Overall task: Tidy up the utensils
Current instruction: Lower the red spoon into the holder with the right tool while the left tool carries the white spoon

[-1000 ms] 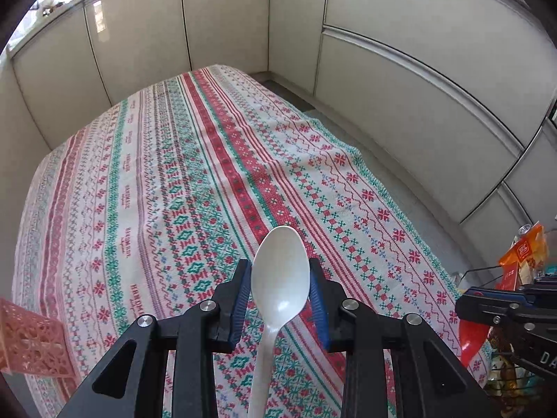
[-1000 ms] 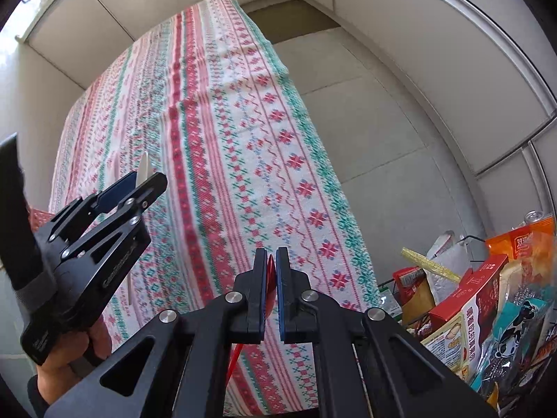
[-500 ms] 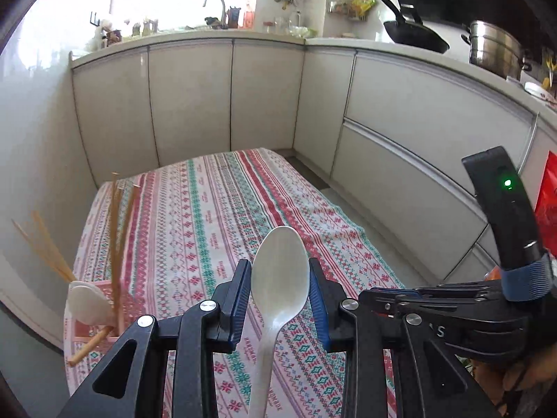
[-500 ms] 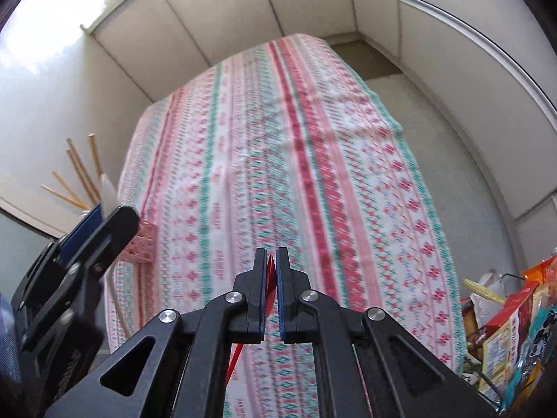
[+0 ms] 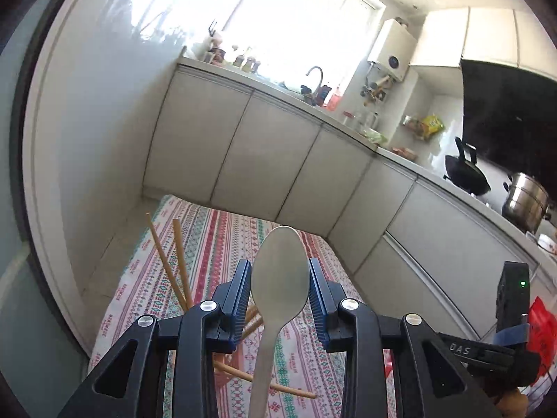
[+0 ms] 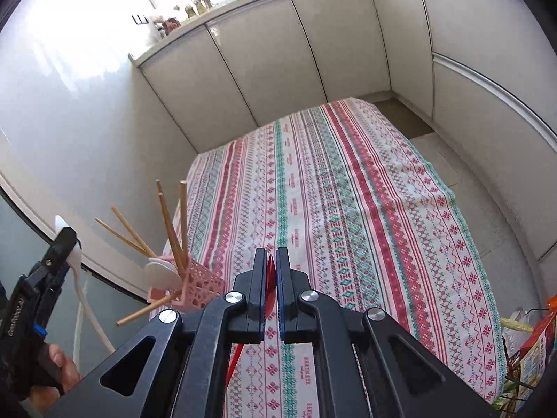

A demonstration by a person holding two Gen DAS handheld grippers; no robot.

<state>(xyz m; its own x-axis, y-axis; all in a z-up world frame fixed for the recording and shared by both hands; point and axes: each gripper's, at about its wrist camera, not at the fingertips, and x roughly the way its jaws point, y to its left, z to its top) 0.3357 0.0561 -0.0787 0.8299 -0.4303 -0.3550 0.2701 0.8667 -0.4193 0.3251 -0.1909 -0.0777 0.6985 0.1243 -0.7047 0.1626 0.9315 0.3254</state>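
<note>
My left gripper is shut on a white spoon, bowl up between the blue pads, raised above the table. From the right wrist view the left gripper is at the far left, its spoon handle hanging down. My right gripper is shut on a thin red spoon, held edge-on, handle hanging below. A pink lattice utensil holder stands at the table's left edge with several wooden chopsticks and another white spoon in it. The chopsticks show beside my left fingers.
The long table carries a red, green and white patterned cloth. White kitchen cabinets run behind and to the right. Snack packages sit in a wire basket at lower right. A pan and a steel pot stand on the counter.
Both grippers tilted upward and swung left toward the pink holder; the holder and chopsticks came into view. Each gripper has kept its spoon.
</note>
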